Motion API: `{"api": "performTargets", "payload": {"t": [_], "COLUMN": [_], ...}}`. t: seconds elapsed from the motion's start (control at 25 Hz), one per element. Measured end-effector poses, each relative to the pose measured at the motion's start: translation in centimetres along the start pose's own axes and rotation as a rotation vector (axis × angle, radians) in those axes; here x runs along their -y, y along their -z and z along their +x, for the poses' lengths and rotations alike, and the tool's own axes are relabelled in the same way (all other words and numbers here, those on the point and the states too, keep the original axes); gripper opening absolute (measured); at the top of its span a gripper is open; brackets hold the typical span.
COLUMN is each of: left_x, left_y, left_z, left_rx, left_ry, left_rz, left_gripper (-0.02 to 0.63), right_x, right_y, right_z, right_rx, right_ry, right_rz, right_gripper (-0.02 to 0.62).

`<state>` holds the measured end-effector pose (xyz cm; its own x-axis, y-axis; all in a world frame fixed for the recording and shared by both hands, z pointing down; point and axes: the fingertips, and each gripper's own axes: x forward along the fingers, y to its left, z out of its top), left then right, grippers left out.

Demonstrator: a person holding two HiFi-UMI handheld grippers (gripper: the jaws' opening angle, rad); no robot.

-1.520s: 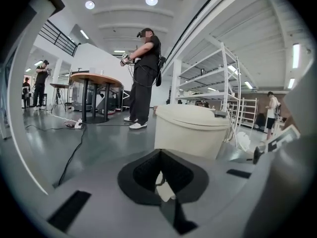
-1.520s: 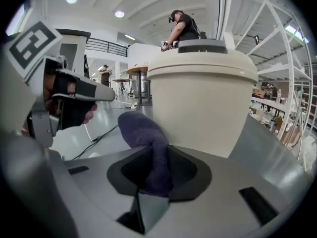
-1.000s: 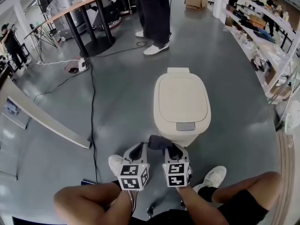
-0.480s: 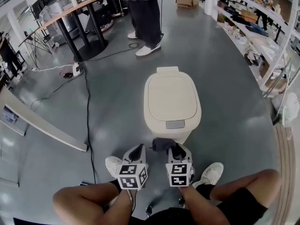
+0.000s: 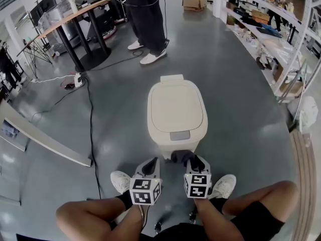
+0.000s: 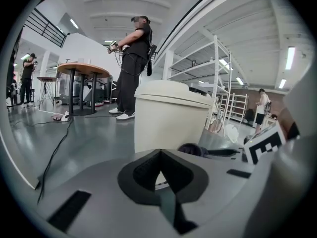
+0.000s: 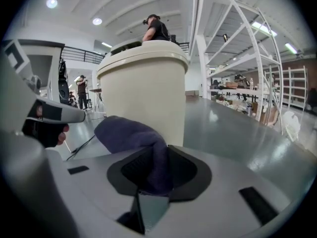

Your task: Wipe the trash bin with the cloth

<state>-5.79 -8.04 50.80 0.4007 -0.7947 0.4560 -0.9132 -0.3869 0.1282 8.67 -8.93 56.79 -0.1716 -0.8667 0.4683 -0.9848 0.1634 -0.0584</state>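
Holding a dark purple cloth [image 7: 132, 139], the right gripper [image 7: 157, 168] has its jaws clenched on one hanging fold, and the rest of the cloth bunches up above them. The cloth sits low, just before the front wall of the cream trash bin [image 5: 175, 109]; I cannot tell if it touches the wall. The bin stands on the grey floor [image 5: 235, 94] with its lid closed. The left gripper [image 6: 159, 153] hangs just beside the right one, its jaws pressed together with nothing between them. A black cable [image 5: 92, 129] runs over the floor at the left. Beyond the bin stands a person in dark trousers [image 5: 147, 14], near a round table [image 5: 75, 15].
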Motion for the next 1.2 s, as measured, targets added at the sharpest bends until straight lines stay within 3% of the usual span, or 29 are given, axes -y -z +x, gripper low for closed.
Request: {"api": "performTargets", "payload": {"t": [0.24,0.56,0.84,1.2], "left_x": [0.1,-1.1,-3.6,-5.0], "left_y": [0.3,0.2,0.4,2.0], "left_z": [0.4,0.3,-0.1,-0.5], "left_rx": [-0.001,0.009,0.034,0.004], "left_ry": [0.007,-0.042,-0.119,-0.137], "left_rz": [0.017,0.023,-0.007,-0.019], "left_gripper": [-0.002,-0.002,-0.002,-0.002], "right_x": [1.8,3.0,-4.5,-10.2], "right_y": [0.6,1.3,3.4,5.3], "right_z": [0.3,-0.6,-1.4,1.9], "right_rx": [-0.008,-0.025,-0.024,-0.122], "right_ry": [0.034,0.074,-0.068,-0.186], "right_rz": [0.056,0.080,-0.072,-0.120], "right_gripper": [0.098,0.098,0.098,0.098]}}
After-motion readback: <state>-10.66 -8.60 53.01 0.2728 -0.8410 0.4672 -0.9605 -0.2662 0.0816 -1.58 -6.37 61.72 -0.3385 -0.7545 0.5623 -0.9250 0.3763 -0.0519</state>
